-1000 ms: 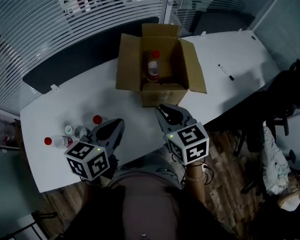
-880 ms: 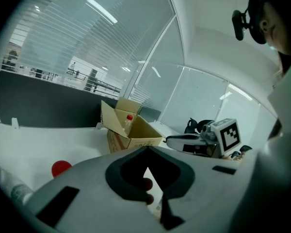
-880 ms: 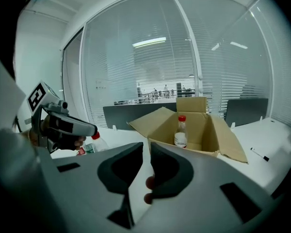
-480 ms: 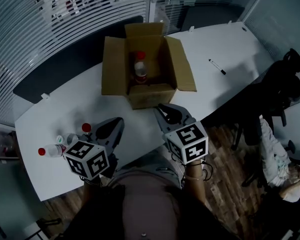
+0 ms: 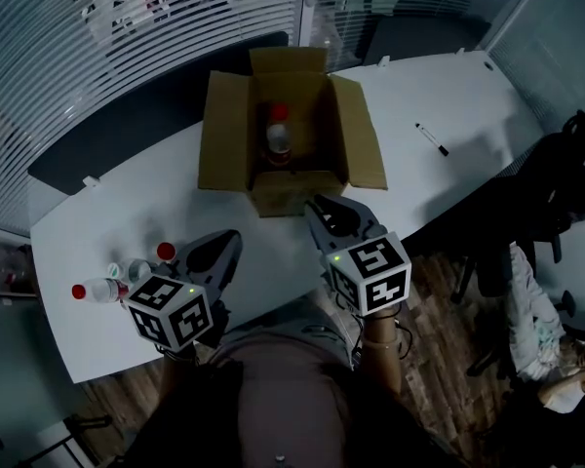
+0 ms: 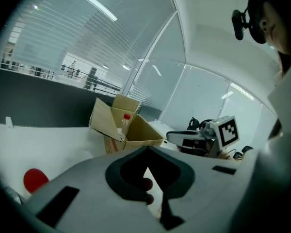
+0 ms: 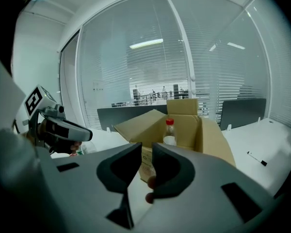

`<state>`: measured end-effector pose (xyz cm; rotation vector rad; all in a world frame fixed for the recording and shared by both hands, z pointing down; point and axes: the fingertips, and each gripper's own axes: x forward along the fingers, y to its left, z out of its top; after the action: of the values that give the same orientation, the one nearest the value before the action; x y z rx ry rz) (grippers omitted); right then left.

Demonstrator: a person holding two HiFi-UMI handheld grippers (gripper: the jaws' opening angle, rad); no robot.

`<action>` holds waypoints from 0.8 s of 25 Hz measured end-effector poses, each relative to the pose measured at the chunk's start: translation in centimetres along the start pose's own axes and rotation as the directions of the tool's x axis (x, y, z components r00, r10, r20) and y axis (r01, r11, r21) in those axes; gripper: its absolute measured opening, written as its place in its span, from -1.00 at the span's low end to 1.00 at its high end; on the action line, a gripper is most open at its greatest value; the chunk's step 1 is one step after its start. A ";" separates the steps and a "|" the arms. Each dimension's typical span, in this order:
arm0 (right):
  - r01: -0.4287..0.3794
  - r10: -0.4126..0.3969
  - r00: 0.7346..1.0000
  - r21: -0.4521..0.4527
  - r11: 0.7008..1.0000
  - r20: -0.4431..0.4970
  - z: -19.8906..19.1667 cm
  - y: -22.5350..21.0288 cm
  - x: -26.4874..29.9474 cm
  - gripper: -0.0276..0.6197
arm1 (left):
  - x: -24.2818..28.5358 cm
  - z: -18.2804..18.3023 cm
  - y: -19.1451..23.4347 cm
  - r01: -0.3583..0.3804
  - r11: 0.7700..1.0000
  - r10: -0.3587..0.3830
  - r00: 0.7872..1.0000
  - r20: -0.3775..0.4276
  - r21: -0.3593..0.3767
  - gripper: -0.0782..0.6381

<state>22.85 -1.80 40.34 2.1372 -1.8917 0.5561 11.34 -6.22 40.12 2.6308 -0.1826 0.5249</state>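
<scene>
Left gripper [image 6: 146, 152]: jaws clenched tip to tip, nothing in them. Right gripper [image 7: 146, 149]: jaws cracked a thin slit apart, also empty; only the front wall of the cardboard box [image 5: 294, 189] shows through the slit. Both hang in the air over the near edge of the tabletop [image 5: 107, 227], touching nothing. The right one sits just short of the box front and points at it. The left one is well off to the left of the box as the person faces it, and also aims roughly toward it. The box is open with all four flaps out, and one boxed bottle [image 5: 279, 136] with a red cap stands upright inside against the middle. Left of the box, near the left gripper, three more bottles sit out on the tabletop. The red-cap bottle [image 5: 165, 252] is closest to the left jaws, then the pale-cap bottle [image 5: 135, 270], then the outermost bottle [image 5: 105, 289]. I can't tell if that last one is lying or standing. My read on status: one in the box, three outside it, none in either grip. A marker [image 5: 432, 138] lies on the tabletop right of the box, well apart from it. Dark office chairs [image 5: 565, 169] stand further right, off the tabletop.
</scene>
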 end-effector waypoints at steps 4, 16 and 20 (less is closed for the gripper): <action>-0.024 0.024 1.000 -0.017 1.000 0.019 1.2 -0.6 0.9 -0.70 | 0.3 0.2 0.6 -0.026 1.000 0.026 1.000 0.002 -0.010 -0.76; -0.095 0.096 0.995 -0.056 0.994 0.028 4.1 -2.2 4.2 -0.64 | 0.9 0.9 2.2 -0.109 0.992 0.112 0.993 0.041 -0.059 -0.76; -0.111 0.113 0.993 -0.065 0.992 0.034 5.2 -3.1 5.6 -0.60 | 1.3 1.1 2.7 -0.138 0.987 0.142 0.989 0.042 -0.076 -0.76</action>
<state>27.06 -8.58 38.32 2.0263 -2.0311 0.4747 12.34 -9.15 40.84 2.5729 -0.3967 0.4934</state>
